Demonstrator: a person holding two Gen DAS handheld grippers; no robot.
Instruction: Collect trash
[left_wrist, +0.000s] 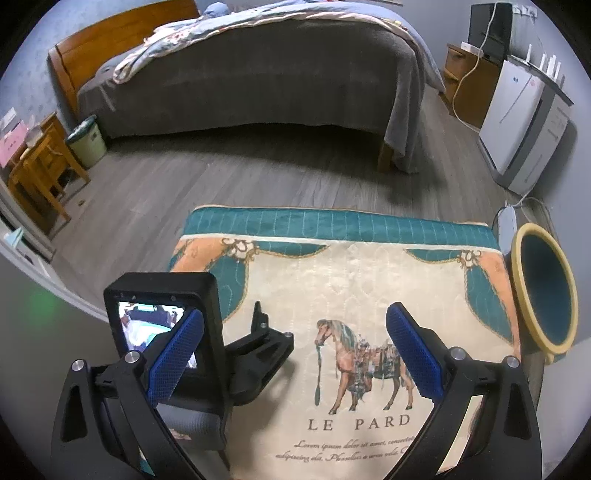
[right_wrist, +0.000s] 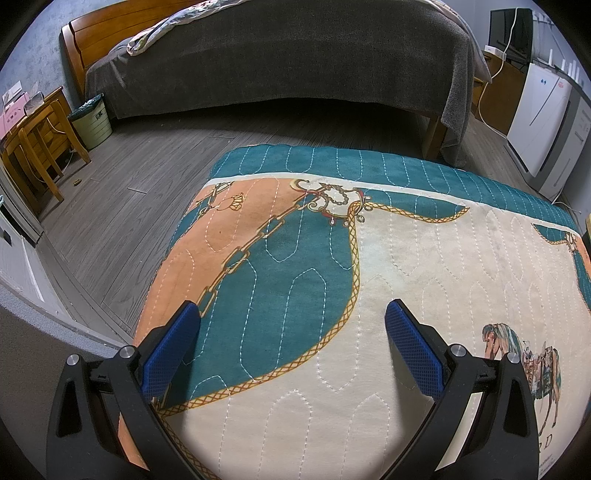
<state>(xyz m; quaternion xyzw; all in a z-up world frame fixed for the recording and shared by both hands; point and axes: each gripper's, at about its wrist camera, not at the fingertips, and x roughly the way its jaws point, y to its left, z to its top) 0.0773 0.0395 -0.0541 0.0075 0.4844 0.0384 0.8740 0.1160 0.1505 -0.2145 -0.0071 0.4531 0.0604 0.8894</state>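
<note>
Both grippers (left_wrist: 293, 354) (right_wrist: 291, 347) gape (empty) above quilted mat (right_wrist: 424, 280)

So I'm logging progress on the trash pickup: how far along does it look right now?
Nothing looks done yet. The left gripper and right gripper are both open and hold nothing, over the quilted mat, where no trash shows. A small scrap lies on the floor near the wooden chair. The lined bin stands by the bed. All pickup and disposal is left.
</note>
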